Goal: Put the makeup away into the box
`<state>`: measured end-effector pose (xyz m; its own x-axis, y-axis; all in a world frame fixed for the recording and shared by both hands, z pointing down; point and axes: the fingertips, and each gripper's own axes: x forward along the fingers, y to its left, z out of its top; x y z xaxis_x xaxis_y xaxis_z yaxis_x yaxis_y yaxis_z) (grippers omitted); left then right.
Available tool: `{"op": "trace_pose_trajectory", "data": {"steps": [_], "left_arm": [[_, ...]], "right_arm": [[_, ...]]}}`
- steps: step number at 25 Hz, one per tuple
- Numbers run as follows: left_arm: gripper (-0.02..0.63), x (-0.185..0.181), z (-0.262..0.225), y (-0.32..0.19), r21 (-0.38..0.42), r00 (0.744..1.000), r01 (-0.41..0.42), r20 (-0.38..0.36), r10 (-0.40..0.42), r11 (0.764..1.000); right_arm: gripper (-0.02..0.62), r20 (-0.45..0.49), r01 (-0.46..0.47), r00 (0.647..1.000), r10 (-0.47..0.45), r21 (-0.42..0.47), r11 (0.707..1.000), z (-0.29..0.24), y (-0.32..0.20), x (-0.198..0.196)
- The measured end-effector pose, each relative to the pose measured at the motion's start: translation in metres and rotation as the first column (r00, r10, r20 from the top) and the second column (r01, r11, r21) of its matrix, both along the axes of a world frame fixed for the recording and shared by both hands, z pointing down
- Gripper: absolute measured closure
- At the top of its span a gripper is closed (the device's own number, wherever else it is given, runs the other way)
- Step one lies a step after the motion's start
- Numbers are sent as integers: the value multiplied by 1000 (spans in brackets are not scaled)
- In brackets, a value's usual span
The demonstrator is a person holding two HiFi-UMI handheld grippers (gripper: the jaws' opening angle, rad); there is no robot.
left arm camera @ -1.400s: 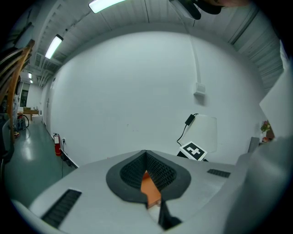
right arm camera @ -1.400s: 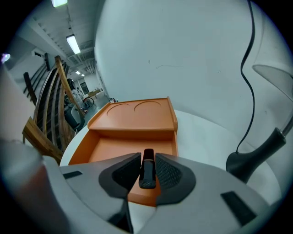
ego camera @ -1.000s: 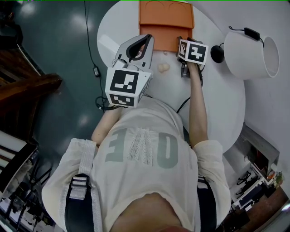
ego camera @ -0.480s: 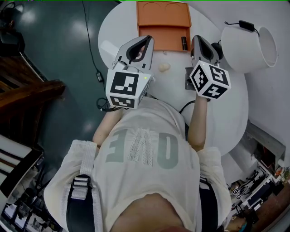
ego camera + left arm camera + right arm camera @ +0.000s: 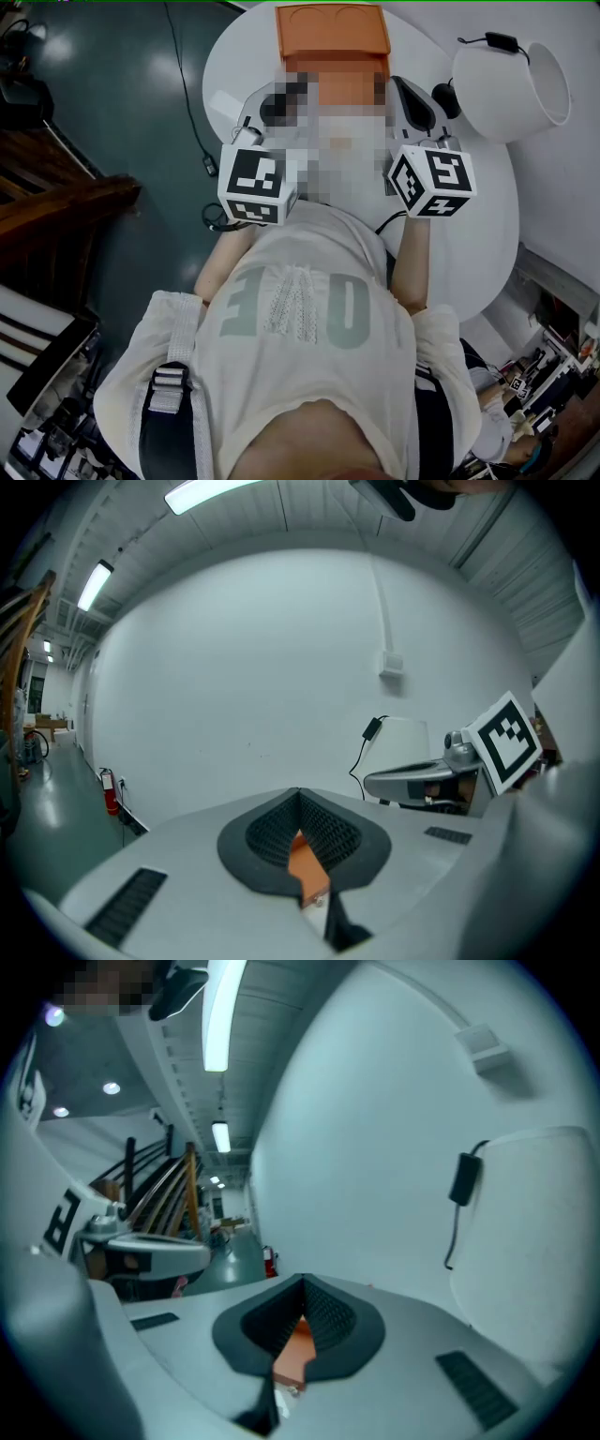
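The orange box (image 5: pixel 333 33) lies open at the far side of the round white table (image 5: pixel 230 66). My left gripper (image 5: pixel 300 794) hovers in front of the box, shut with nothing in it. Level with it on the right, my right gripper (image 5: pixel 405 86) is held above the table, also shut and empty. Each gripper view shows a strip of the orange box (image 5: pixel 298 1349) through the slit under the closed pads. A blurred patch hides the near part of the box and the table between the grippers, so no makeup shows.
A white lampshade (image 5: pixel 511 80) lies on its side at the table's right, its black cable and switch (image 5: pixel 497 42) behind it. Dark floor with a cable (image 5: pixel 192 112) runs left of the table. The white wall is close on the right.
My right gripper rose from the box's right corner and drew back toward me, leaving a small dark tube in the box. The left gripper stayed where it was.
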<state>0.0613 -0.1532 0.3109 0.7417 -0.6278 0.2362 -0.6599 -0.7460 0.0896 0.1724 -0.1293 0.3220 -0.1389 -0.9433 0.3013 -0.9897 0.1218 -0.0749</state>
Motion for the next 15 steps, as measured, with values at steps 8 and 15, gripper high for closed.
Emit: {"op": "trace_pose_trajectory", "data": {"steps": [8, 15], "left_arm": [[598, -20, 10, 0, -35, 999, 51, 15, -50, 998], [598, -28, 21, 6, -52, 997, 73, 41, -71, 996]], "right_arm": [[414, -431, 517, 592, -681, -445, 731, 96, 44, -80], [414, -428, 437, 101, -898, -792, 426, 209, 72, -65]]}}
